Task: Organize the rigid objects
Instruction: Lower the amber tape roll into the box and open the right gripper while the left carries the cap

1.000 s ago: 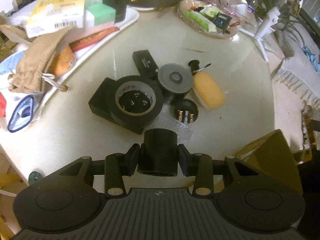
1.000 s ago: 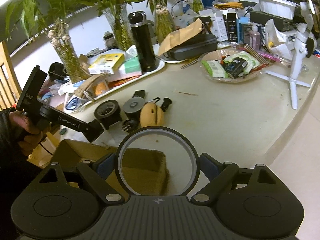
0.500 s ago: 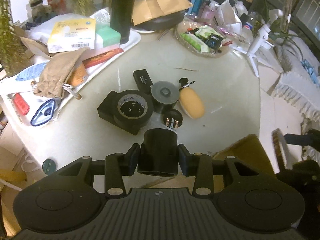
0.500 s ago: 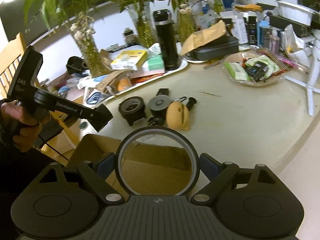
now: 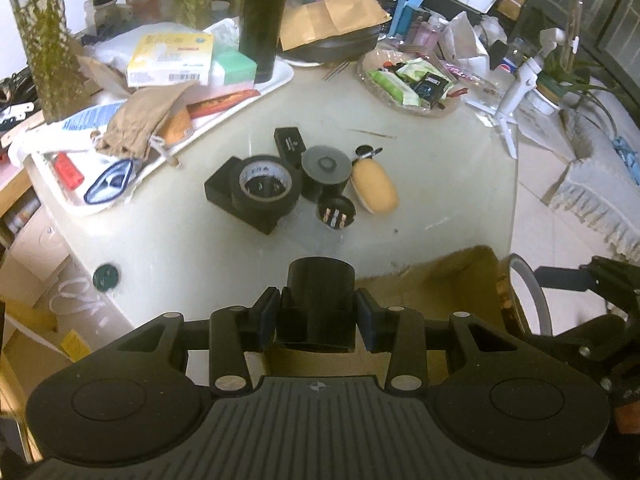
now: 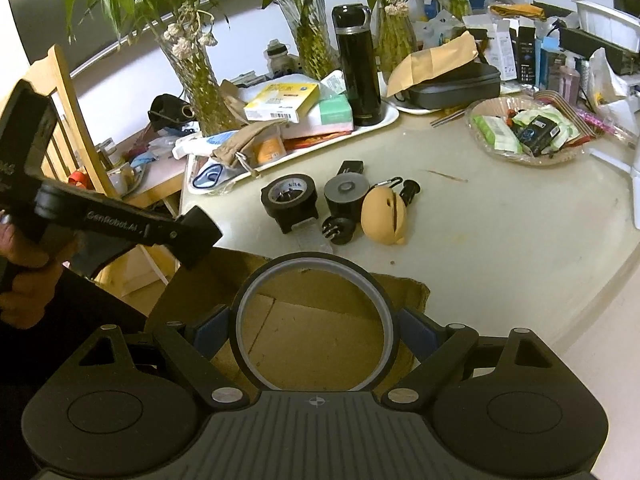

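My left gripper (image 5: 318,312) is shut on a black cylindrical part (image 5: 320,300), held over the table's near edge beside an open cardboard box (image 5: 452,280). My right gripper (image 6: 314,330) is shut on a thin black ring (image 6: 276,276), held over the same box (image 6: 312,344). On the table lie a black tape roll (image 5: 266,188) on a black block, a grey-topped black cylinder (image 5: 326,170), a small black cap (image 5: 336,212), a tan oval case (image 5: 374,190) and a small black box (image 5: 290,142). They also show in the right wrist view: tape roll (image 6: 290,194), case (image 6: 384,216).
A white tray (image 5: 280,80) with boxes, a cloth pouch and a black flask (image 5: 264,20) stands at the back left. A glass dish of packets (image 5: 412,84) and a white tripod (image 5: 516,92) stand at the back right. Vases of plants (image 6: 196,76) line the back.
Both grippers have pulled back from the table toward the cardboard box, each still holding its object. The table objects look smaller and farther away.
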Motion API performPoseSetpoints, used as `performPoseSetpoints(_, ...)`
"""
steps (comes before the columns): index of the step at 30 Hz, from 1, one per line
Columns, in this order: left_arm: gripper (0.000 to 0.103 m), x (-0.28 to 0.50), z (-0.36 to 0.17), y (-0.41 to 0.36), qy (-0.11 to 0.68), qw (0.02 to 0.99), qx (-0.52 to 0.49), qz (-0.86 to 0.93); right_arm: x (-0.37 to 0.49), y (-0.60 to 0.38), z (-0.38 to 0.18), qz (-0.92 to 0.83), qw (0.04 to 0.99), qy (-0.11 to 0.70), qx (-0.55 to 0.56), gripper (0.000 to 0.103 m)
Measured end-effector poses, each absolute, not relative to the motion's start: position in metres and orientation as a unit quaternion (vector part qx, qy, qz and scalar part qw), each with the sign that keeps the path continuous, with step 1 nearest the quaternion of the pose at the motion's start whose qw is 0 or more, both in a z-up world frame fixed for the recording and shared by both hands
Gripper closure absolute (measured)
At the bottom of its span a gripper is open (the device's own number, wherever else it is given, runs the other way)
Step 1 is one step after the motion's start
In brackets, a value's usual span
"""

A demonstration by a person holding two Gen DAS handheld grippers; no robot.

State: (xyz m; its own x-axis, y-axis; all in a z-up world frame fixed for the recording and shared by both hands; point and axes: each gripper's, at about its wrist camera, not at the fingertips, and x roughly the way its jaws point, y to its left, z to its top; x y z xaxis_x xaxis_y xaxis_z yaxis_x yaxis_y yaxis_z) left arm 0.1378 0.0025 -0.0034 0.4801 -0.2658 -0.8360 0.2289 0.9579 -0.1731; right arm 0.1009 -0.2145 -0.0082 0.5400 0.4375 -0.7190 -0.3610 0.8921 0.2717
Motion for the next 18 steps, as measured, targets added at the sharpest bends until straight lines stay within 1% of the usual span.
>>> performPoseSetpoints(11,0.063,0.123,-0.02,0.002,0.505,0.852,-0.041,-0.133,0.109,-0.201,-0.023,0.218,0.869,0.444,0.02,0.012)
performPoseSetpoints(18,0.063,0.12,-0.026,-0.001,0.508,0.852,-0.035,-0.12,0.116,-0.191,-0.03,0.212,0.866,0.452,-0.002,0.012)
